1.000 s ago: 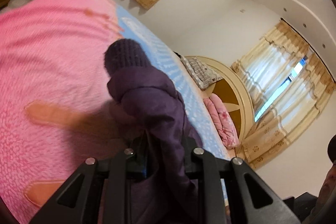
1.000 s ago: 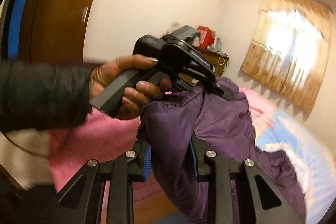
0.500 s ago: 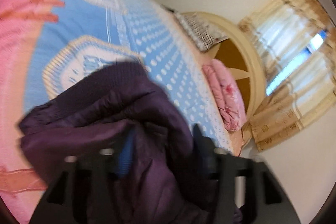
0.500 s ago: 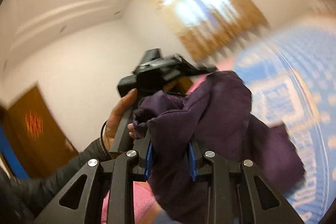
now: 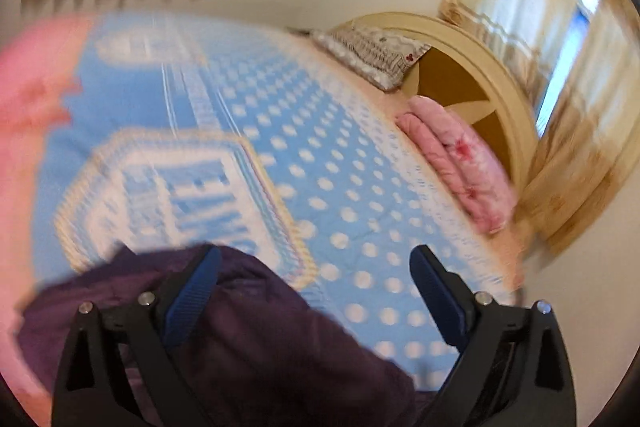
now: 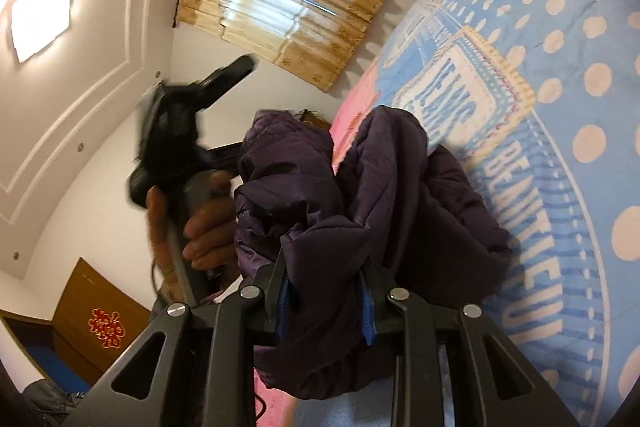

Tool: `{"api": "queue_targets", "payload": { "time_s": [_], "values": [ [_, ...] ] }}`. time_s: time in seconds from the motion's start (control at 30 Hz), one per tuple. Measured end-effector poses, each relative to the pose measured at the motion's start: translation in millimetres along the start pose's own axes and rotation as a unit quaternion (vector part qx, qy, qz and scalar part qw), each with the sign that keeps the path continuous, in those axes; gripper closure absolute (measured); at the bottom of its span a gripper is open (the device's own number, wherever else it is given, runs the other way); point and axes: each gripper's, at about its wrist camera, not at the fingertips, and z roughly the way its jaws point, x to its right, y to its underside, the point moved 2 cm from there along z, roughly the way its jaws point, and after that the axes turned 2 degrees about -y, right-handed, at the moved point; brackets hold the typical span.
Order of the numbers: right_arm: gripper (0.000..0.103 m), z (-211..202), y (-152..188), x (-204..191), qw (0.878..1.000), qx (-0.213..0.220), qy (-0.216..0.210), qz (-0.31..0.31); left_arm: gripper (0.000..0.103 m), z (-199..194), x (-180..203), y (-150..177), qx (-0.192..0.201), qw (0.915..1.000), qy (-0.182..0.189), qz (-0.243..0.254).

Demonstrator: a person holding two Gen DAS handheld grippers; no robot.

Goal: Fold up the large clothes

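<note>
Left jaws: my left gripper (image 5: 316, 291) stands wide apart; its jaws have just been opening, and the purple jacket (image 5: 248, 343) a second ago pinched between them now lies loose beneath, touched by neither pad.
Right jaws: my right gripper (image 6: 326, 301) is clamped on a fold of the jacket (image 6: 360, 211).
Meaning: I judge one corner released and laid; the other is not yet placed.
Jacket position: bunched, partly resting on the bed (image 5: 340, 167), partly hanging from my right jaws.
Long axis: I cannot tell; the garment is crumpled, with no clear heading.
Surround: folded pink quilt (image 5: 460, 163) near the headboard (image 5: 492, 75).
</note>
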Motion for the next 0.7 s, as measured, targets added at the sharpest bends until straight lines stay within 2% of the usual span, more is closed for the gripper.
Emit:
{"api": "queue_targets", "payload": {
  "time_s": [0.03,0.1,0.17,0.2,0.23,0.27,0.33,0.37,0.4,0.47,0.5,0.57,0.63,0.7],
  "values": [
    [0.076,-6.1,-1.0,4.2,1.000,0.000,0.006,0.000,0.000,-5.2,0.9,4.0,0.016,0.9997,-0.018,0.010],
    [0.075,-9.7,2.3,6.6,1.000,-0.001,0.018,0.000,0.000,-20.5,1.7,19.5,0.059,0.9946,-0.078,0.035],
    [0.075,-12.1,3.2,4.8,0.999,-0.001,0.031,-0.005,0.000,-27.4,-3.6,40.3,0.095,0.9805,-0.165,0.047],
    [0.073,-12.9,3.3,1.7,0.999,-0.003,0.043,-0.011,0.000,-26.3,-6.9,47.2,0.099,0.9740,-0.199,0.046],
    [0.072,-12.7,2.9,-0.4,0.998,-0.005,0.054,-0.018,0.000,-25.8,-12.4,56.1,0.103,0.9704,-0.215,0.038],
    [0.070,-13.7,3.0,-4.5,0.998,-0.006,0.064,-0.026,0.000,-25.8,-16.5,61.0,0.106,0.9700,-0.217,0.031],
    [0.058,-17.1,-0.4,-19.0,0.992,0.002,0.108,-0.057,0.000,-26.4,-24.8,65.9,0.109,0.9685,-0.223,0.016],
    [0.055,-19.8,-3.3,-30.4,0.987,0.016,0.139,-0.082,0.000,-26.1,-28.0,65.2,0.109,0.9690,-0.222,0.013],
    [0.055,-23.1,-7.6,-49.3,0.975,0.037,0.177,-0.125,0.000,-24.8,-29.6,63.7,0.105,0.9688,-0.224,0.013],
    [0.054,-28.1,-14.5,-77.7,0.959,0.072,0.209,-0.175,0.000,-24.4,-28.4,63.9,0.100,0.9686,-0.227,0.013],
    [0.052,-29.5,-19.2,-93.4,0.954,0.088,0.207,-0.196,0.000,-21.9,-29.8,62.9,0.095,0.9698,-0.224,0.014],
    [0.051,-21.2,-30.1,-118.4,0.952,0.095,0.179,-0.230,0.000,-21.2,-29.4,64.4,0.092,0.9697,-0.226,0.015],
    [0.050,-3.2,-43.7,-131.7,0.960,0.079,0.140,-0.229,0.000,-20.4,-25.4,67.7,0.092,0.9688,-0.230,0.016],
    [0.050,19.1,-60.1,-131.6,0.975,0.054,0.084,-0.197,0.000,-23.3,-20.3,71.2,0.099,0.9658,-0.239,0.020]
  ]
}}
